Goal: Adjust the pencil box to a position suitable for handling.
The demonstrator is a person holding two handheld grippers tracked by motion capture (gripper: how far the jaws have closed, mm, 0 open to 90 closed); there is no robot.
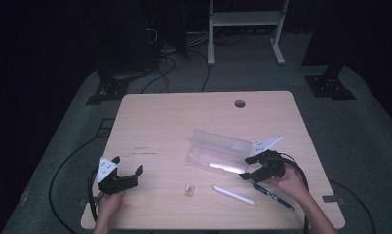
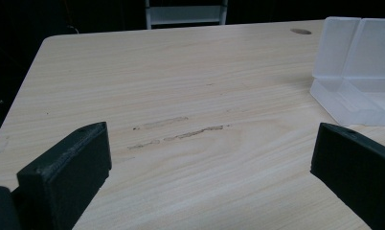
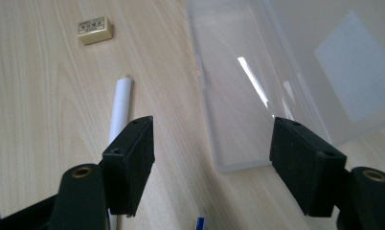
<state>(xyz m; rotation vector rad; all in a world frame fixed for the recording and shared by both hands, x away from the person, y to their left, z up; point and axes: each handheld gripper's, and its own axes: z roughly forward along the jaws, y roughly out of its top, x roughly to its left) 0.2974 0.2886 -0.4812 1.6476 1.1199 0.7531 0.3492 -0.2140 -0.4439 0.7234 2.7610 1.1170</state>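
A: At the centre right of the high view lies the open clear plastic pencil case (image 1: 217,155), just beside the right gripper (image 1: 246,168), whose jaws stand apart around nothing.

B: It looks light, stiff and slippery; I would take its thin front rim. The left gripper (image 1: 129,168) is also wide open.

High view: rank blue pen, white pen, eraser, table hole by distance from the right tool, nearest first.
From the right tool:
1. Blue pen, just beneath the hand.
2. White pen, to its left.
3. Eraser, farther left.
4. Table hole, at the far edge.

Eraser (image 3: 95,29) label (print illegible)
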